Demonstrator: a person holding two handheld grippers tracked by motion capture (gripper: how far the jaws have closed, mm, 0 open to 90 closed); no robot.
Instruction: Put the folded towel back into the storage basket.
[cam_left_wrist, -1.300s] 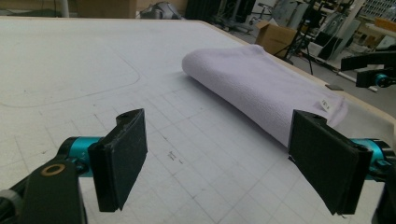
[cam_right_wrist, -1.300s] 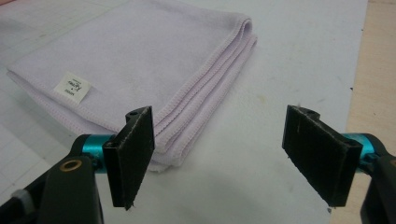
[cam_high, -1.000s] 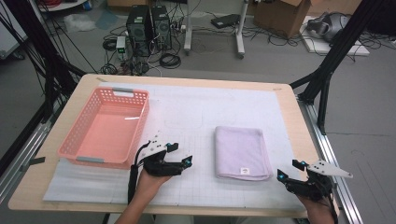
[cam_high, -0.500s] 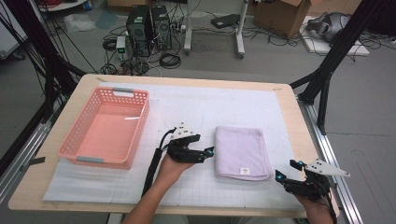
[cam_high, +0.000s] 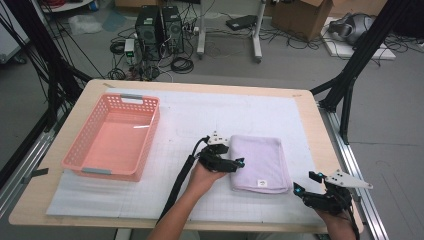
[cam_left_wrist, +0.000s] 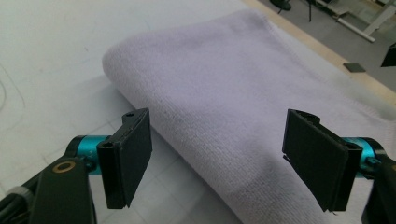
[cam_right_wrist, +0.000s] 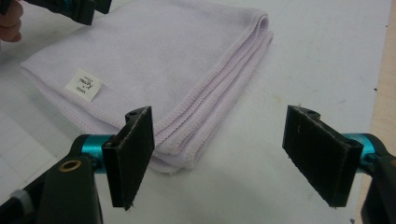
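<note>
Folded lilac terry towel (cam_high: 259, 162) on the white gridded mat (cam_high: 190, 120), right of the empty pink perforated plastic basket (cam_high: 114, 136). Left gripper (cam_left_wrist: 217, 154), jaws spread, at the towel's rounded folded edge. Right gripper (cam_right_wrist: 219, 156), jaws spread, near the stitched layered corner. The right gripper view shows a white label (cam_right_wrist: 84, 85), its print illegible; the high view renders both grippers small.

Both grippers are showing black bodies, flat black jaws and teal collars. The left gripper (cam_high: 239, 162) is trailing a thick black cable beside the bare forearm. The right gripper (cam_high: 305, 183) is carrying a grey three-cornered plate (cam_high: 347, 179).
</note>
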